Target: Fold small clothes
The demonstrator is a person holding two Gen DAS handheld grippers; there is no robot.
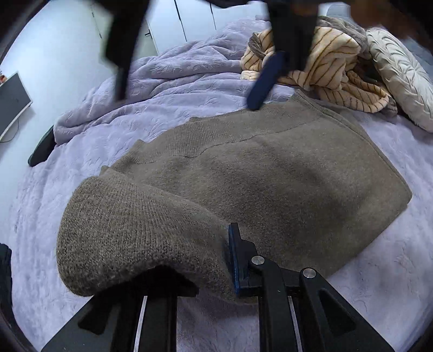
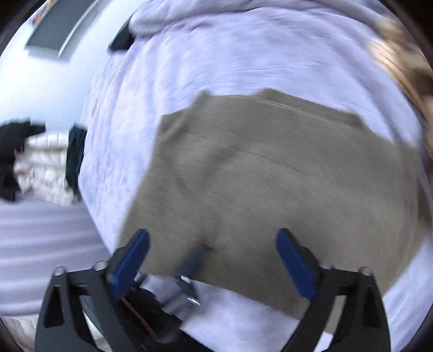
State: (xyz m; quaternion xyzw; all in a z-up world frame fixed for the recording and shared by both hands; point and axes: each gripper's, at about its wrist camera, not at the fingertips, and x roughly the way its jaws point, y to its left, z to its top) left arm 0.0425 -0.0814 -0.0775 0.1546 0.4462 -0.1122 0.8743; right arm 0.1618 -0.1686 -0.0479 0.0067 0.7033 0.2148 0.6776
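A grey-brown knitted garment (image 1: 270, 184) lies spread on the lilac bedspread (image 1: 135, 89). My left gripper (image 1: 216, 260) is shut on the garment's near corner, which bunches up over the left finger and hides it. The right finger's blue pad (image 1: 235, 260) presses the cloth. My right gripper (image 2: 212, 251) is open and empty, held above the garment (image 2: 270, 168); that view is motion-blurred. It also shows in the left wrist view (image 1: 189, 89) at the top, over the garment's far edge. The left gripper's metal parts (image 2: 186, 287) appear low in the right wrist view.
A cream blanket with brown stripes (image 1: 324, 67) and an embossed white pillow (image 1: 400, 73) lie at the far right of the bed. A monitor (image 1: 10, 105) stands at the left beyond the bed. White cupboard doors (image 1: 189, 19) are behind. Dark and patterned fabric (image 2: 40, 162) lies left.
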